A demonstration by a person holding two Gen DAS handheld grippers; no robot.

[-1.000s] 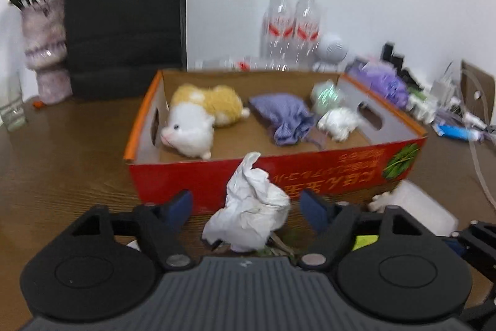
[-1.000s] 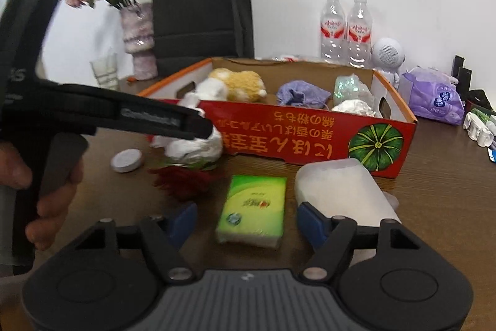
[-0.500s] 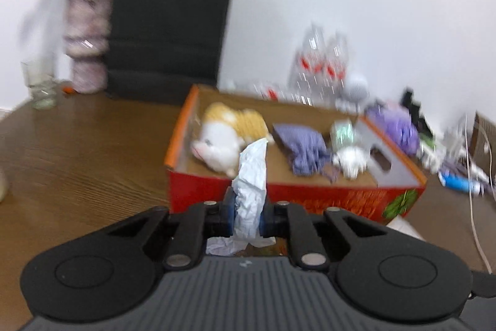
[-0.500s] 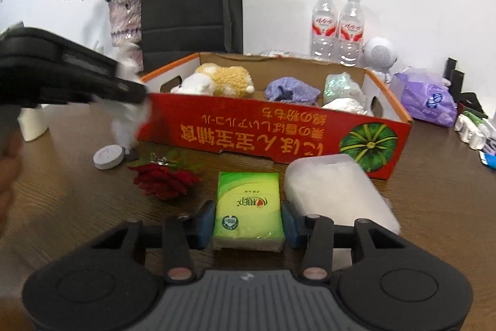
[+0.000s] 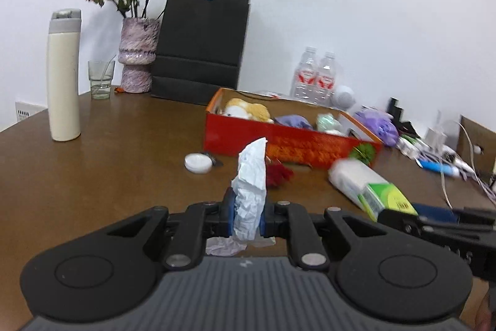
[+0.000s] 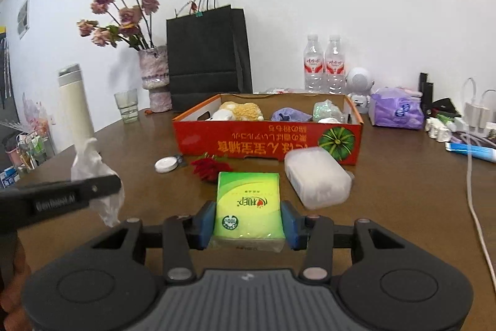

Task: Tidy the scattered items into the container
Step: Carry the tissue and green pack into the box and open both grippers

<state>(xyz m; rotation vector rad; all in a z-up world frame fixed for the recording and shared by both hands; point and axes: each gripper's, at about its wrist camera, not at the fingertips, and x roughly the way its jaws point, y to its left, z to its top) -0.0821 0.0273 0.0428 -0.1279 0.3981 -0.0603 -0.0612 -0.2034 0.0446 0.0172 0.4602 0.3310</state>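
**Both grippers loaded, box not yet reached**

The left gripper (image 5: 247, 217) is pinched nearly shut on a crumpled tissue (image 5: 250, 191), which stands up between the blue pads with a loose tail hanging below. The right gripper (image 6: 248, 221) clamps a green tissue pack (image 6: 248, 207) by its two long sides, at a medium width. Both loads are held above the table (image 5: 108, 169), in front of the red box (image 6: 266, 141) and well short of it.

Risks, as I judge them:
- The tissue is soft and held by a thin fold; a quick swing could pull it free, or its tail could catch on the box's near wall.
- The pack is soft and gripped near its rear end, so it may sag or slip forward when tilted over the rim.
- The two grippers sit close together; heading for the same opening, they could collide.

In front of the box lie a red flower (image 6: 210, 168), a white round lid (image 6: 166, 165) and a frosted plastic case (image 6: 316, 176), the case touching or just beside the near wall; a low approach would knock them. Inside the box are a plush toy (image 6: 238, 110), a purple cloth (image 6: 290, 115) and a pale wad (image 6: 327, 110), leaving bare floor mainly between toy and cloth. Behind the box stand a black bag (image 6: 207, 58) and two bottles (image 6: 325, 64), clear of the path.
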